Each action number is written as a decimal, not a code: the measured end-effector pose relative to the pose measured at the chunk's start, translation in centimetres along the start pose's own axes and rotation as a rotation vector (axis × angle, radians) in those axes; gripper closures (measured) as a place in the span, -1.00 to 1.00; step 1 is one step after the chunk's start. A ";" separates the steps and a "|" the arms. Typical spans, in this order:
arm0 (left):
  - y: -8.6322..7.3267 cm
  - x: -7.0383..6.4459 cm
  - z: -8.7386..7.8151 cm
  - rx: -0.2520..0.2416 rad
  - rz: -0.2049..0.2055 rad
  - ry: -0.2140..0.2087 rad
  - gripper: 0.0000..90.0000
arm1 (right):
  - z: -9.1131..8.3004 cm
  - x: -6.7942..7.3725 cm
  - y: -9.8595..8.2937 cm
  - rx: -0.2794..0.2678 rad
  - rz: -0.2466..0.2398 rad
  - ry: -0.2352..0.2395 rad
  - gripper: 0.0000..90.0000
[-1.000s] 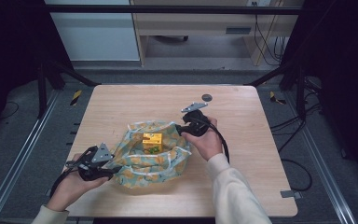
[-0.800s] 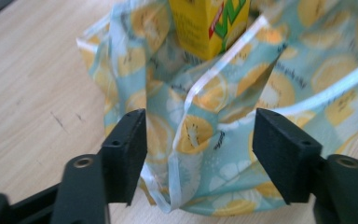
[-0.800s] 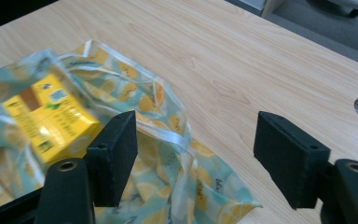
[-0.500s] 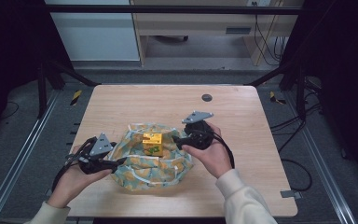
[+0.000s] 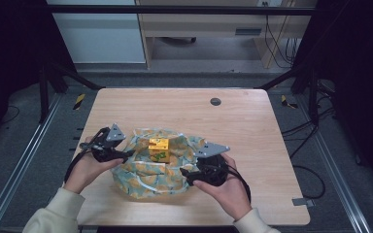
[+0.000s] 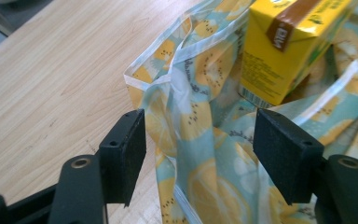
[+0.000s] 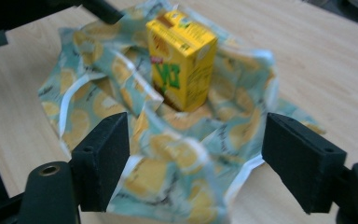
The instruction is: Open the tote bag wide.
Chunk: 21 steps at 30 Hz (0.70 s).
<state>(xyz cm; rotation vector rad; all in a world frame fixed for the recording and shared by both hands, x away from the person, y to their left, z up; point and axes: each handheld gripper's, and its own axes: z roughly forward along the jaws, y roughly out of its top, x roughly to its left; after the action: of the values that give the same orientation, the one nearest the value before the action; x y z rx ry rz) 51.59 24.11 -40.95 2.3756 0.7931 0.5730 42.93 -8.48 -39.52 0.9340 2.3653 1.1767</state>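
1. Moved since a second ago: right gripper (image 5: 188, 171) pulled back from the far right side of the bag to its near right edge, now sitting closer to the person; left gripper (image 5: 126, 154) slid up a bit along the bag's left edge.
2. Lemon-print bag (image 5: 161, 167) lying crumpled and spread open on the wooden table (image 5: 252, 126), roughly mid-table toward the near side, in the same spot as before.
3. Yellow juice carton (image 5: 159, 149) standing upright in the middle of the bag, fabric bunched up around its base. Hasn't budged.
4. Left gripper view: jaws spread wide, a fold of the bag (image 6: 191, 116) with its white trim rising between them, carton (image 6: 289, 46) just beyond, up and to the right. Pads not pressing on the fabric, just flanking it.
5. Right gripper view: jaws also wide apart, rumpled near edge of the bag (image 7: 186, 154) lying between and under them, carton (image 7: 182, 60) upright farther back, green lettering on its face. Kinda blurry, so hard to say whether the lower fabric actually touches the pads.
6. Small dark round thing (image 5: 215, 101) set in the table near the far edge, well apart from the bag.
7. Cables trailing off both grippers toward the person's sleeves.
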 end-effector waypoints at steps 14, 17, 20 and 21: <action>-0.8 1.2 2.8 0.049 -0.053 0.067 0.96 | 3.8 -0.1 -5.3 0.183 -0.024 0.044 0.90; -1.8 1.7 3.6 0.068 -0.077 0.071 0.98 | 3.9 -0.7 -6.0 0.224 -0.019 0.029 0.94; -2.3 1.9 4.0 0.077 -0.091 0.069 0.98 | 4.1 -1.1 -6.5 0.236 -0.004 0.036 0.95; -2.7 2.0 4.3 0.078 -0.100 0.066 0.98 | 4.3 -1.5 -6.9 0.250 0.010 0.046 0.95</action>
<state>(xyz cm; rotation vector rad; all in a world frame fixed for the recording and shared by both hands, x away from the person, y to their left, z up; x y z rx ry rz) 54.37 25.60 -45.44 2.3822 0.9742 0.5920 43.58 -10.09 -47.56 1.0064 2.5900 0.9287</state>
